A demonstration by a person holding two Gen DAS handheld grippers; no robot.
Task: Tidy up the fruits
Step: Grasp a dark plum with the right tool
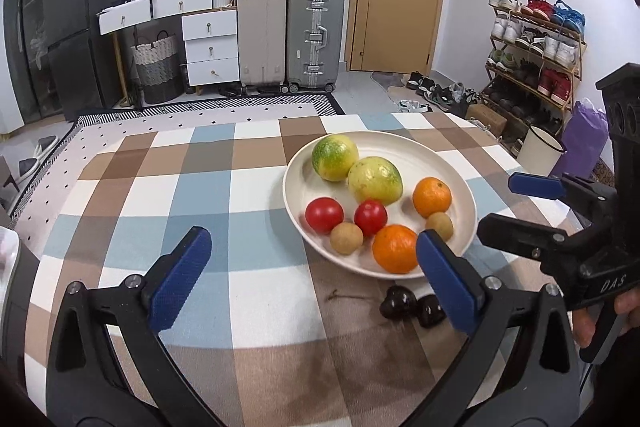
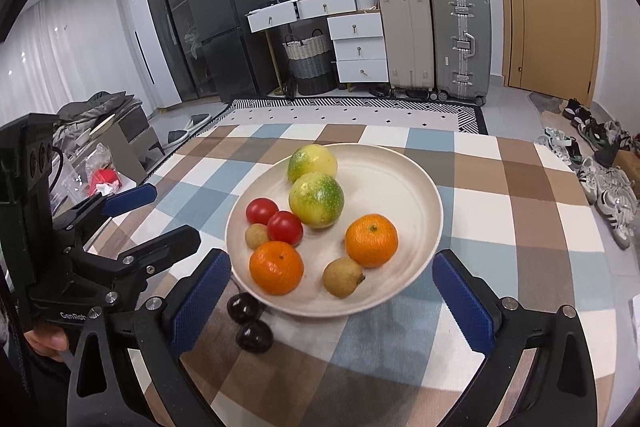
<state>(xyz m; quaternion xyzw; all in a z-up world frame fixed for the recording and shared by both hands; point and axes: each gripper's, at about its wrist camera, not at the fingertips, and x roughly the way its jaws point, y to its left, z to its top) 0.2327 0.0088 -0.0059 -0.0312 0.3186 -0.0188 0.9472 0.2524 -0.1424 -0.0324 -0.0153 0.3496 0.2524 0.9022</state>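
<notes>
A white plate [image 1: 460, 187] [image 2: 400, 171] on the checked tablecloth holds two yellow-green fruits [image 1: 374, 180] [image 2: 316, 200], two oranges [image 1: 395, 249] [image 2: 371, 240], two red tomatoes [image 1: 324, 214] [image 2: 285, 227] and two small brown fruits [image 1: 346, 237] [image 2: 342, 277]. Two dark cherries [image 1: 412, 305] [image 2: 248, 323] lie on the cloth just off the plate's near rim. My left gripper [image 1: 312, 279] is open and empty, near the plate's front left. My right gripper [image 2: 332, 303] is open and empty, its jaws straddling the plate's near edge. Each gripper shows in the other's view [image 1: 516, 203] [image 2: 156, 215].
The table [image 1: 180, 187] has a blue, brown and white checked cloth. Beyond it stand suitcases [image 1: 316, 35], white drawers [image 1: 210, 47], a basket, a fridge and a door. A shoe rack [image 1: 536, 59] and a white bucket [image 1: 540, 147] stand to the right.
</notes>
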